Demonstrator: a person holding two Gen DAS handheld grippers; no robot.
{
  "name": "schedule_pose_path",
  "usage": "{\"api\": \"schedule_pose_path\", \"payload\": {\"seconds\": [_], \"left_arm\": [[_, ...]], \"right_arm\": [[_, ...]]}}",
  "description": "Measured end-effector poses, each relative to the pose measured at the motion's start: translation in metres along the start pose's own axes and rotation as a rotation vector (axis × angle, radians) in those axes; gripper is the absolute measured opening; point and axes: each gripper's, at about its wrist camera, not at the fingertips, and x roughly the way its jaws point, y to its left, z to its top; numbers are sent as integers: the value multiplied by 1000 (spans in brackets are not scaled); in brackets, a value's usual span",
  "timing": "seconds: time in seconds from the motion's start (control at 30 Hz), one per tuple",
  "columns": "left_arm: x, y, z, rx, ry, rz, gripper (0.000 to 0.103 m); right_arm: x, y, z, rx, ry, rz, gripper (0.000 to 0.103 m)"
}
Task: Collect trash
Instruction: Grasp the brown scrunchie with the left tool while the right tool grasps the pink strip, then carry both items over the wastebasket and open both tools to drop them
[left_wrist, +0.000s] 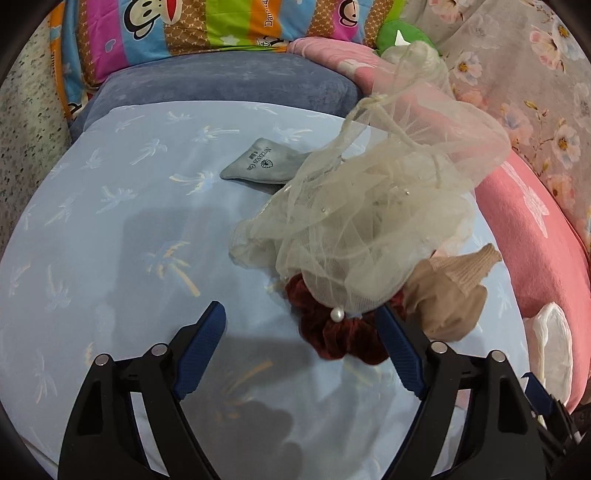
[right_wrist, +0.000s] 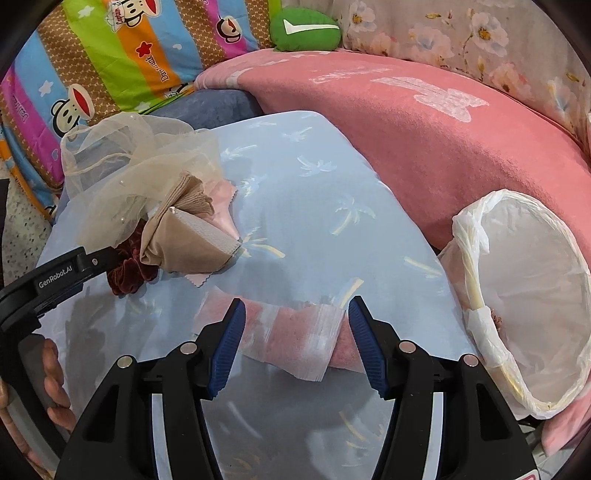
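My left gripper (left_wrist: 303, 332) is open over the light blue sheet (left_wrist: 110, 221). A dark red velvet scrunchie (left_wrist: 332, 339) with a pearl lies between its fingers, close against the right one. Cream tulle (left_wrist: 351, 221) is heaped over the scrunchie, with a beige stocking (left_wrist: 447, 299) beside it. My right gripper (right_wrist: 297, 332) is open too, and a flat pink plastic wrapper (right_wrist: 291, 332) lies on the sheet between its pads. A bin with a white liner (right_wrist: 517, 295) stands open to the right.
A grey pouch (left_wrist: 258, 162) lies farther back on the sheet. A pink blanket (right_wrist: 424, 129), a striped cartoon quilt (right_wrist: 110, 55) and a green cushion (right_wrist: 304, 29) ring the sheet. The left tool's black body (right_wrist: 55, 280) and a hand (right_wrist: 51, 369) sit at the left edge.
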Motion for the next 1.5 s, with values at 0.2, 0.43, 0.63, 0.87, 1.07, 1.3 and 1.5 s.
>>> {"api": "schedule_pose_path", "payload": {"seconds": [0.2, 0.43, 0.63, 0.87, 1.07, 1.3, 1.5], "left_arm": [[11, -2, -1, 13, 21, 3, 46], [5, -9, -8, 36, 22, -29, 15], [-11, -11, -21, 40, 12, -42, 14], [-37, -17, -35, 52, -5, -57, 13], [-61, -32, -41, 90, -36, -81, 13], [-86, -62, -45, 142, -76, -123, 13], [-104, -93, -49, 203, -110, -157, 13]], "right_arm": [[13, 0, -7, 1, 22, -10, 57], [11, -3, -11, -3, 18, -29, 39], [-1, -7, -14, 5, 23, 6, 18], [-27, -9, -20, 14, -7, 37, 16], [-56, -15, -19, 26, -54, 51, 15], [-92, -32, -17, 49, -119, 54, 15], [-119, -56, -15, 80, -174, 42, 15]]}}
